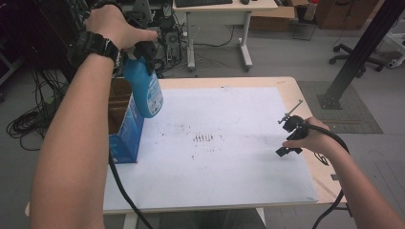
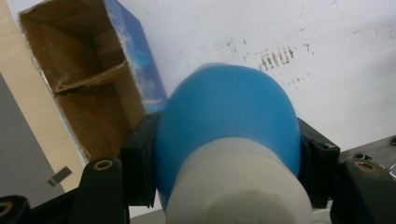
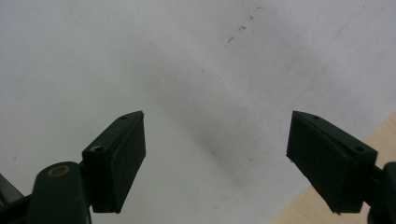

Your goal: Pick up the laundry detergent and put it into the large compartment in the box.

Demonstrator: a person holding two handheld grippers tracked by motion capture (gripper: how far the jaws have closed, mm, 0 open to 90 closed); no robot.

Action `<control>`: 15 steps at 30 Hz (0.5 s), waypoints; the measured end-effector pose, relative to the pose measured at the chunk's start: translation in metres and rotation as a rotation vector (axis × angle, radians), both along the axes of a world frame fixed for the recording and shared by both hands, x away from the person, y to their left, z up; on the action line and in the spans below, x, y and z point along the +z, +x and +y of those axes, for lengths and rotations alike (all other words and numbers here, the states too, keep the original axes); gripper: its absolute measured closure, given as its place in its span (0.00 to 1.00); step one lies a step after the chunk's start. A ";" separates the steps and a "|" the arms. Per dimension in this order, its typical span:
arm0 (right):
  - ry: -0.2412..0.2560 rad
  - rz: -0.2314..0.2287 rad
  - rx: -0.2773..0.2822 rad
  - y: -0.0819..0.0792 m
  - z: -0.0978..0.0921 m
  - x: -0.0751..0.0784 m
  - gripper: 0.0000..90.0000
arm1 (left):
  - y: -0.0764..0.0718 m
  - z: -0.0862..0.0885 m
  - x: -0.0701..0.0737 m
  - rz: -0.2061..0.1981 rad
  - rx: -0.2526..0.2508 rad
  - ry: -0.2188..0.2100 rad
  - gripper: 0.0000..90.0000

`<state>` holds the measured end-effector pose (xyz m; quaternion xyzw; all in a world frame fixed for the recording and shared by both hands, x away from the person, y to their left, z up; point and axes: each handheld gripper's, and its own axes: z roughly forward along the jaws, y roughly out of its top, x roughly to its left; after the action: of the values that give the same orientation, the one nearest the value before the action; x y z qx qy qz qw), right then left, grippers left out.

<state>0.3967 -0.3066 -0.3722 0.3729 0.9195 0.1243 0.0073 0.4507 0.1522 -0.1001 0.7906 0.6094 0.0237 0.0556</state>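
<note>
High view: the left claw (image 1: 139, 53) grips the blue bottle (image 1: 145, 93) by its neck, lifted over the open box (image 1: 125, 129) at the surface's (image 1: 229, 157) left edge

Left gripper view: smooth, rigid plastic, probably slippery; the neck below the white cap (image 2: 238, 186) holds best

Right gripper view: right claw (image 3: 217, 161) spread wide, empty

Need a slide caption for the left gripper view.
Left gripper clamps a blue bottle beside an open cardboard box.
</note>
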 end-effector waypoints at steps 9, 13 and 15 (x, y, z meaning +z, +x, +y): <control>0.000 -0.001 -0.006 0.001 -0.002 0.002 0.22 | -0.003 0.019 0.008 0.002 0.036 0.022 0.42; -0.002 0.001 -0.007 0.001 -0.003 0.001 0.22 | -0.004 0.029 0.010 0.002 0.066 0.021 0.42; -0.003 0.003 -0.009 0.001 -0.003 0.001 0.22 | -0.005 0.033 0.011 0.004 0.081 0.022 0.42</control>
<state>0.3978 -0.3093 -0.3716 0.3770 0.9180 0.1224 0.0071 0.4462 0.1847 -0.0891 0.7659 0.6407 0.0310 0.0448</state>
